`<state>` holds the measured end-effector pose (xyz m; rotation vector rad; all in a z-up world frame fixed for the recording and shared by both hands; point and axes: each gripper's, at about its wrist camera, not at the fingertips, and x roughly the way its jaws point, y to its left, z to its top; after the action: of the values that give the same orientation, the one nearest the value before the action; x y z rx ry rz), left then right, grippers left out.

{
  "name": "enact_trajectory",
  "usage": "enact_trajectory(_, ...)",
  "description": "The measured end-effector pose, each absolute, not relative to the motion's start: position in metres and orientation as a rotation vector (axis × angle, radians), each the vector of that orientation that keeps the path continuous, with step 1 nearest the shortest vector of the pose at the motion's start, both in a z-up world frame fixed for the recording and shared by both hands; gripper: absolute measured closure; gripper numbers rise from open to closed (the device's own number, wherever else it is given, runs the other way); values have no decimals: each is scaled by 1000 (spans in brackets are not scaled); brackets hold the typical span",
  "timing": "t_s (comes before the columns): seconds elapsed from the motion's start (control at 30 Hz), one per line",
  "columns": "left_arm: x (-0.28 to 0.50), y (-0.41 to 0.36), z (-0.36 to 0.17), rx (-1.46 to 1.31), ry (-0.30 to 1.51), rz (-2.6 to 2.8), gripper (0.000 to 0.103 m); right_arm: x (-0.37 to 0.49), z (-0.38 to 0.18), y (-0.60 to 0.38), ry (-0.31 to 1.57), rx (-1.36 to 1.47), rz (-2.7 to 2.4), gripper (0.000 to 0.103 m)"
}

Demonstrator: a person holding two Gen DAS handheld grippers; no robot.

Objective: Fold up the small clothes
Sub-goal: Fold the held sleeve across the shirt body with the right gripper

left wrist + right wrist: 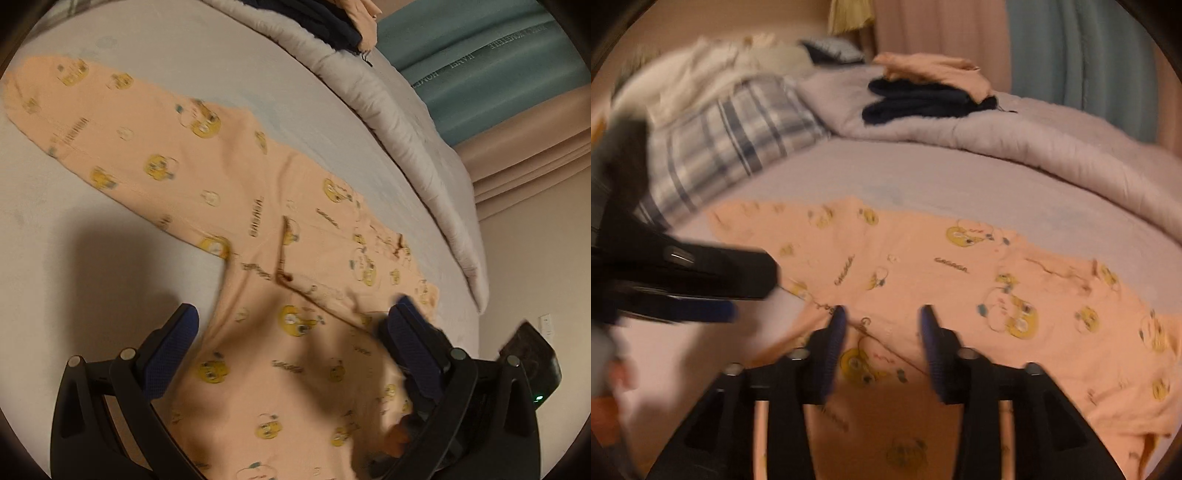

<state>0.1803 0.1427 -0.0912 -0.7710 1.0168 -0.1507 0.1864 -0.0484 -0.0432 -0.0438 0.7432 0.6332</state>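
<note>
Blue-padded fingers (168, 354) of the left gripper (295, 332) sit closest to the lens, spread wide apart w/ nothing between them but open air over the peach pajama top (229, 192). Both pads hang just above the fabric; whether they touch it can't be told, too much blur. Top lies spread flat on the pale grey bed sheet (184, 59), printed w/ yellow cartoon heads and small dark lettering. One sleeve runs out toward the far-left part of the mattress, body of the garment toward the near edge under the gripper. A dark-trimmed seam or placket crosses the fabric just ahead of the pads.

Right gripper (882, 321), in its own view, also stands open, narrower gap, pads (836, 325) over the same top (923, 266) near the bed's near edge. Left gripper (701, 280) shows in that view too, coming in from the left side, blurred, beside the garment's edge.

Rolled-back grey comforter (997, 136) runs along the far side of the bed. On it: a folded navy item (923, 99) w/ a peach piece (931, 66) stacked on top, touching. Plaid pillow (731, 129) at the far-left corner, white bedding behind it. Teal curtain (1082, 55) behind the far-right side.
</note>
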Motion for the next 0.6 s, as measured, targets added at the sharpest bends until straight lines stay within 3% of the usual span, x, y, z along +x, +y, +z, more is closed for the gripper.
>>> enact_trajectory(0.27, 204, 114, -104, -905, 1015, -280, 2, 182, -26, -176, 755, 126, 418, 40)
enact_trajectory(0.43, 223, 100, -124, -986, 1047, -277, 13, 167, -39, -208, 764, 188, 343, 40)
enact_trajectory(0.53, 234, 99, -132, -992, 1043, -225, 37, 167, -43, -211, 764, 197, 343, 40)
enact_trajectory(0.57, 237, 99, -133, -990, 1036, -207, 52, 169, -43, -213, 765, 196, 343, 40)
enact_trajectory(0.6, 241, 100, -134, -985, 1030, -182, 78, 171, -43, -212, 763, 195, 346, 40)
